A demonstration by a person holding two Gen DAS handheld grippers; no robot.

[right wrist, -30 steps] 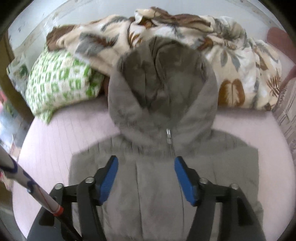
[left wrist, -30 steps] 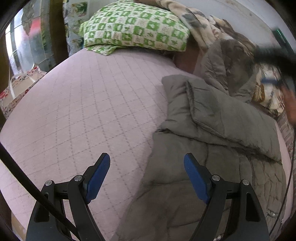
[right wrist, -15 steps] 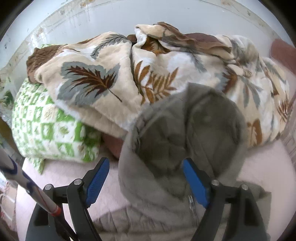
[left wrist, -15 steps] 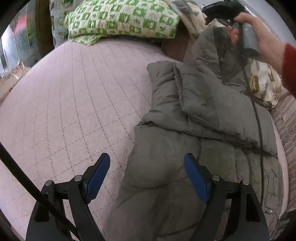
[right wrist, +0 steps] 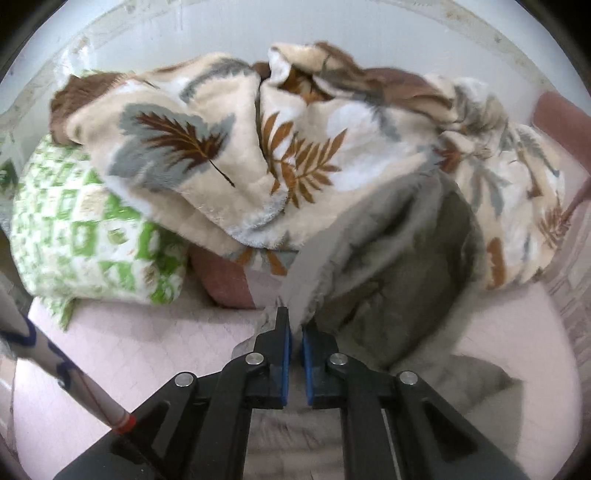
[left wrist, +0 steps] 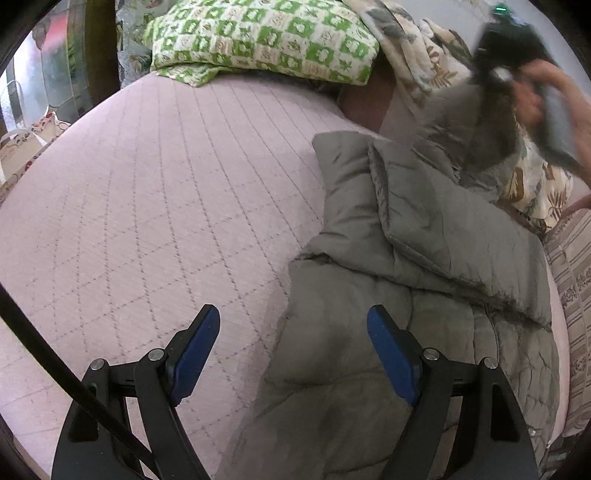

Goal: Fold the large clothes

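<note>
A grey-green quilted hooded jacket (left wrist: 424,229) lies on the right part of a bed covered with a pink quilted bedspread (left wrist: 155,192). Its body spreads toward the near edge, and one folded panel rests across its upper part.

The left hand-held gripper (left wrist: 291,343) hangs over the near left edge of the jacket with its blue pads spread wide and nothing between them; the left pad is above bare bedspread, the right pad above jacket fabric.

The right hand-held gripper (right wrist: 294,332) has its blue pads pressed together on the edge of the jacket's hood (right wrist: 399,266), pinching a thin fold of the grey fabric that rises from between the fingertips. The hood stands lifted off the bed, its darker lining facing the camera. In the left wrist view this same gripper appears blurred at the far right, held by a person's hand (left wrist: 554,107), with the hood hanging below it.

At the far side of the bed, a green-and-white checked pillow (left wrist: 258,37) lies on the left, and a cream blanket with brown and grey leaf prints (right wrist: 258,147) is heaped just behind the hood, against a pale wall (right wrist: 295,29).
</note>
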